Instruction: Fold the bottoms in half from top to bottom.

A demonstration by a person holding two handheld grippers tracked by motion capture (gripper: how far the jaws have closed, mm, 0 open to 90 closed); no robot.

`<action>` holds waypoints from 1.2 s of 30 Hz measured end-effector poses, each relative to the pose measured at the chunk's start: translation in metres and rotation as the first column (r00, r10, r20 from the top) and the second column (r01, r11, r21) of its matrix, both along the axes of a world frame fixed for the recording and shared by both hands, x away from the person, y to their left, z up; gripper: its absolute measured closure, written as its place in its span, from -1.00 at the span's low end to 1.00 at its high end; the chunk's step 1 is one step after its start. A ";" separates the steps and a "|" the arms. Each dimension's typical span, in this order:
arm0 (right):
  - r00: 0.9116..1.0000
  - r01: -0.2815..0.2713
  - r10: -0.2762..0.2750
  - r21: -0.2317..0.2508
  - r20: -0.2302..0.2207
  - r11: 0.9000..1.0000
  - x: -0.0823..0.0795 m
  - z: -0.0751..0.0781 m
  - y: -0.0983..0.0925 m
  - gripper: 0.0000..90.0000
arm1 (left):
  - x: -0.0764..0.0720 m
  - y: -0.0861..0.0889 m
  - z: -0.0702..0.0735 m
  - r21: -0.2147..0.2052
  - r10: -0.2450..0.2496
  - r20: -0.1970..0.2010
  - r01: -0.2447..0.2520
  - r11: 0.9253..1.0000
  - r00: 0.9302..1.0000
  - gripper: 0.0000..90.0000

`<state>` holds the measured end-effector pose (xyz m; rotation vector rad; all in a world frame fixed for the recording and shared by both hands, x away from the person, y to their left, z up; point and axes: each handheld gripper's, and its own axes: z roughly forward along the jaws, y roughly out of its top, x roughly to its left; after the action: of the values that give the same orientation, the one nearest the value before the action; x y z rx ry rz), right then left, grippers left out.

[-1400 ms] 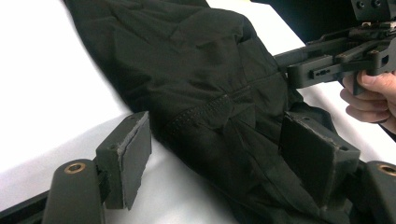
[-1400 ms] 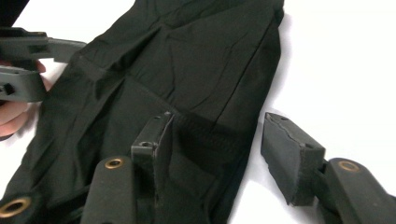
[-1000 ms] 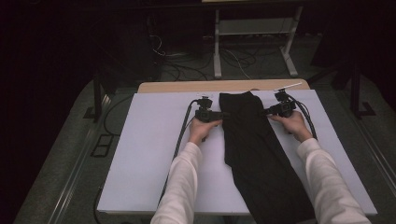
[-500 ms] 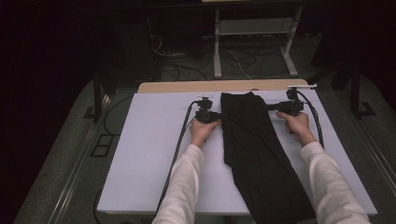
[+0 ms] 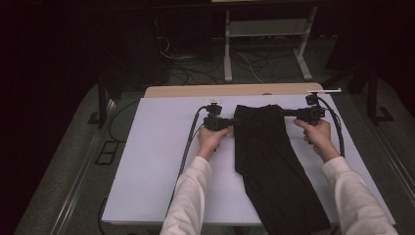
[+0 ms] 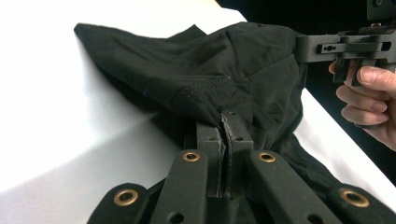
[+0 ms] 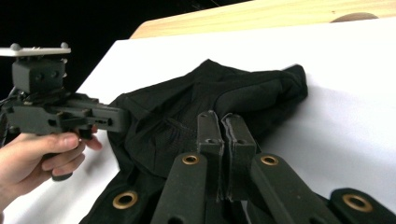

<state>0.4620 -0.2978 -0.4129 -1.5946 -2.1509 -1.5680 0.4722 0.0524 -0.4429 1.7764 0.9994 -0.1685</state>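
Observation:
A long black garment (image 5: 266,161) lies on the white table cover (image 5: 156,161), running from the far middle toward the near right corner. My left gripper (image 5: 234,121) is shut on the left side of its far end, the cloth pinched between the pads (image 6: 223,122). My right gripper (image 5: 285,112) is shut on the right side of the same end, with fabric (image 7: 187,116) bunched around its closed jaws (image 7: 220,120). The far end is raised a little off the table and spread between the two grippers. Each gripper view also shows the other hand's gripper (image 6: 306,46) (image 7: 119,119) holding the cloth.
A strip of wooden tabletop (image 5: 235,90) shows past the cover's far edge. Black cables (image 5: 188,142) trail from both grippers across the cover. A white metal stand (image 5: 266,34) and loose cables sit on the dark floor beyond the table.
Both grippers have closed on the garment's far end. The right hand has moved outward to the right and up a little, spreading and lifting that end. The left hand barely shifted.

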 end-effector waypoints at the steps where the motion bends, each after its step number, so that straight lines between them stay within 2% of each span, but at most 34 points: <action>1: 1.000 0.000 0.000 0.000 0.000 1.000 0.000 0.000 0.000 0.91 | 0.000 0.000 0.000 0.000 0.000 0.000 0.000 1.000 1.000 0.93; 3: 1.000 -0.004 0.004 -0.006 0.010 1.000 -0.005 0.003 -0.001 0.91 | -0.002 -0.001 0.004 0.001 -0.010 0.010 0.009 1.000 1.000 0.93; 9: 0.999 -0.001 0.001 -0.006 0.042 1.000 -0.021 0.007 -0.007 0.91 | -0.013 -0.005 0.014 -0.030 -0.028 0.024 0.028 0.999 0.999 0.93; 12: 0.999 -0.002 0.004 -0.028 0.053 1.000 -0.028 0.005 -0.008 0.91 | -0.018 -0.010 0.019 -0.014 -0.059 0.036 0.060 0.998 0.998 0.93; 13: 0.998 -0.005 0.006 -0.025 0.055 1.000 -0.033 0.004 -0.011 0.91 | -0.024 -0.012 0.022 -0.008 -0.075 0.049 0.075 0.997 0.996 0.93; 17: 0.998 0.004 -0.004 -0.006 0.061 1.000 -0.039 0.004 -0.016 0.91 | -0.032 -0.012 0.025 -0.021 -0.083 0.060 0.084 0.996 0.995 0.93; 20: 0.998 0.004 -0.004 0.007 0.055 1.000 -0.046 0.001 -0.020 0.91 | -0.039 -0.013 0.027 -0.012 -0.093 0.065 0.094 0.995 0.994 0.93; 25: 0.998 0.005 -0.005 0.003 0.060 1.000 -0.054 0.001 -0.022 0.91 | -0.052 -0.010 0.031 -0.012 -0.101 0.082 0.102 0.995 0.992 0.93; 29: 0.998 0.015 -0.018 0.046 0.065 0.999 -0.063 0.002 -0.027 0.91 | -0.062 -0.008 0.031 -0.032 -0.091 0.079 0.094 0.995 0.993 0.93; 36: 0.997 0.003 -0.007 0.046 0.076 0.999 -0.073 0.002 -0.028 0.91 | -0.071 -0.010 0.029 -0.051 -0.097 0.085 0.101 0.994 0.992 0.93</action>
<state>0.3894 -0.3262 -0.4107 -1.5527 -2.1326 -1.6941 0.4014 0.0428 -0.4137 1.7689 0.8404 -0.1819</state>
